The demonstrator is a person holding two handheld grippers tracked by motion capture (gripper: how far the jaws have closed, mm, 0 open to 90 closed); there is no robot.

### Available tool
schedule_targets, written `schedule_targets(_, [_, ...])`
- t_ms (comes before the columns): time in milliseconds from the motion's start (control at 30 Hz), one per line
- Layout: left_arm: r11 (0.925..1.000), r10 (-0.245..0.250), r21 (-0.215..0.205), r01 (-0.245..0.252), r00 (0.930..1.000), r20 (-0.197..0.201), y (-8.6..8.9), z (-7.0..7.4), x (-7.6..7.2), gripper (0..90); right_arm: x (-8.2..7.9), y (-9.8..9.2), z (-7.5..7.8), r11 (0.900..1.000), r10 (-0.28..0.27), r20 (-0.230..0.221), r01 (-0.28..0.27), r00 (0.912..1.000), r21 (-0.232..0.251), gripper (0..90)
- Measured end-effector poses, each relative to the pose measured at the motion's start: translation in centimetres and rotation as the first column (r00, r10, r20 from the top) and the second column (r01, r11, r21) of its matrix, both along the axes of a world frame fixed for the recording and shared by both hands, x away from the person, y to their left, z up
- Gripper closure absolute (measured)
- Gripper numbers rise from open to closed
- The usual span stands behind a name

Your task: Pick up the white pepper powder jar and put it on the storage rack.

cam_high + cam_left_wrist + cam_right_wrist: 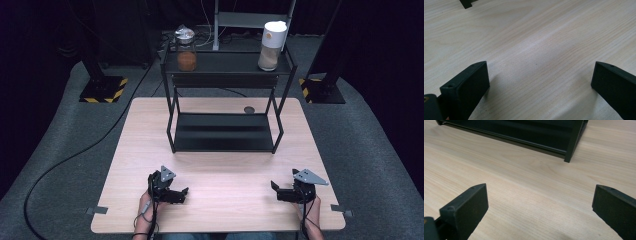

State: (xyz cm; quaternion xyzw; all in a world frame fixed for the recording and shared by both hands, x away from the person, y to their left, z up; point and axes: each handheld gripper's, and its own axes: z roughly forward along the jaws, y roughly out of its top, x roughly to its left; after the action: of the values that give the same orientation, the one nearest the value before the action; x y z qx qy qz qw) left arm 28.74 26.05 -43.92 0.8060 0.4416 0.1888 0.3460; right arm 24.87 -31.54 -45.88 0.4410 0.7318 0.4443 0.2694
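My left gripper [183, 194] rests low over the near left part of the wooden table [215, 200], open, with bare wood between its jaws [539, 75]. My right gripper [275, 189] sits at the near right, also open and holding nothing [540, 200]. A black two-tier shelf rack [225, 90] stands at the table's far middle. On its top tier a glass jar of orange-brown contents [186, 55] with a clear lid stands at the left, and a white-lidded jar of pale contents [272, 46] stands at the right. The rack's lower tier [524, 132] lies ahead of my right gripper.
A small round grey grommet [249, 109] is set into the table behind the rack. Bits of grey tape [97, 210] mark the near table edges. Black stands with yellow-striped bases [102, 90] and cables sit on the grey floor around the table.
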Motion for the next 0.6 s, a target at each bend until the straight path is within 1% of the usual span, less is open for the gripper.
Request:
schedule_targets(33, [1.0000,0.000,0.000,0.000,1.0000,0.000,0.00,0.01,0.00,1.1,-0.07,0.11,-0.13,1.000,-0.006,0.000,0.006,1.0000,-0.001,0.0])
schedule_targets(67, [1.0000,0.000,0.000,0.000,1.0000,0.000,0.00,0.01,0.00,1.1,-0.11,0.13,-0.17,1.000,-0.001,0.004,0.001,1.0000,-0.002,0.0])
schedule_targets(167, [1.0000,0.000,0.000,0.000,1.0000,0.000,0.00,0.00,0.00,1.1,-0.02,0.32,-0.05,1.000,0.001,0.000,-0.001,1.0000,-0.016,0.0])
schedule_targets(333, [1.0000,-0.001,0.001,0.001,1.0000,0.000,0.00,0.00,0.00,1.1,-0.14,0.17,-0.16,1.000,-0.007,0.002,0.007,1.0000,0.000,0.0])
schedule_targets(500, [1.0000,-0.001,0.001,0.001,1.0000,0.000,0.01,0.01,0.00,1.1,0.03,0.34,-0.01,1.000,-0.003,-0.007,0.003,1.0000,-0.014,0.1])
schedule_targets(600, [1.0000,0.000,0.001,0.000,1.0000,0.000,0.00,0.00,-0.01,1.1,0.05,0.31,-0.01,1.000,-0.002,-0.007,0.002,1.0000,-0.012,0.1])
